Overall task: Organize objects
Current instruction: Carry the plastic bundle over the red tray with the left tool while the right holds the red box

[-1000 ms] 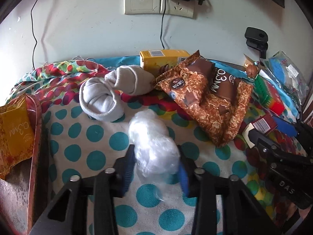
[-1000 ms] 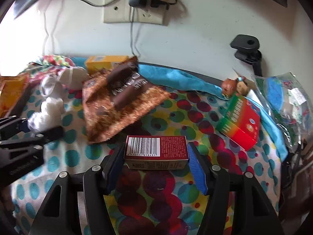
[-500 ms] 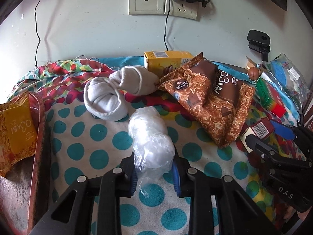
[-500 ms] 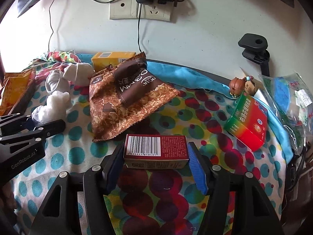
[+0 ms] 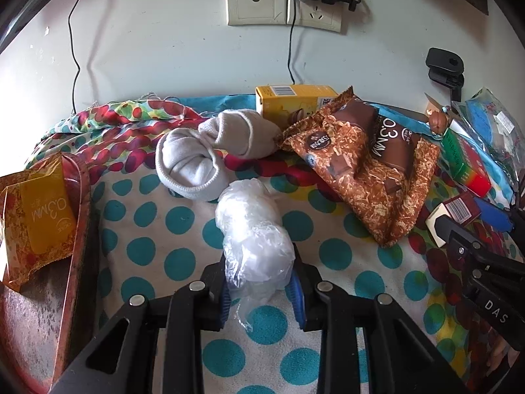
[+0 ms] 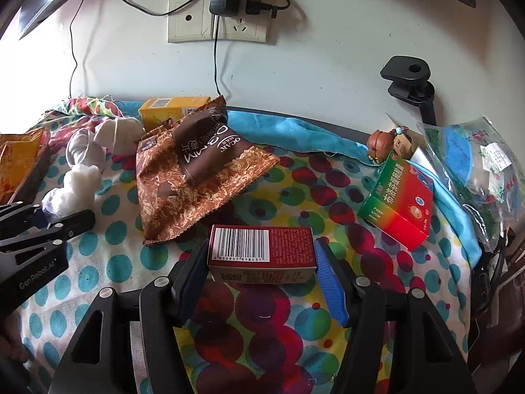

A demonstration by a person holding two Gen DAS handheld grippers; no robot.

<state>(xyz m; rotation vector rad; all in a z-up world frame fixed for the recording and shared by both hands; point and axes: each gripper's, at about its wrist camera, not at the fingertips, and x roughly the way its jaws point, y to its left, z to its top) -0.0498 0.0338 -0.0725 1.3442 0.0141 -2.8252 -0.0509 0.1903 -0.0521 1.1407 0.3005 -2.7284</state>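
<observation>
**Both grippers holding items beside the brown snack bag**

The left gripper (image 5: 260, 290) has its jaws pinching a crumpled plastic bag (image 5: 252, 236), which lies on the dotted cloth (image 5: 147, 249) to the left of the brown snack bag (image 5: 364, 167); rolled socks (image 5: 210, 154) sit just left of that snack bag, a yellow box (image 5: 295, 98) behind it; the right gripper (image 6: 261, 274) has its jaws clamped on a red box (image 6: 261, 251) just in front of the snack bag; a green and red box (image 6: 400, 197) lies well to the right of it.

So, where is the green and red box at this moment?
In the right wrist view the green and red box lies on the dotted cloth at the far right, between the small brown figurine and the clear plastic bag.
</observation>
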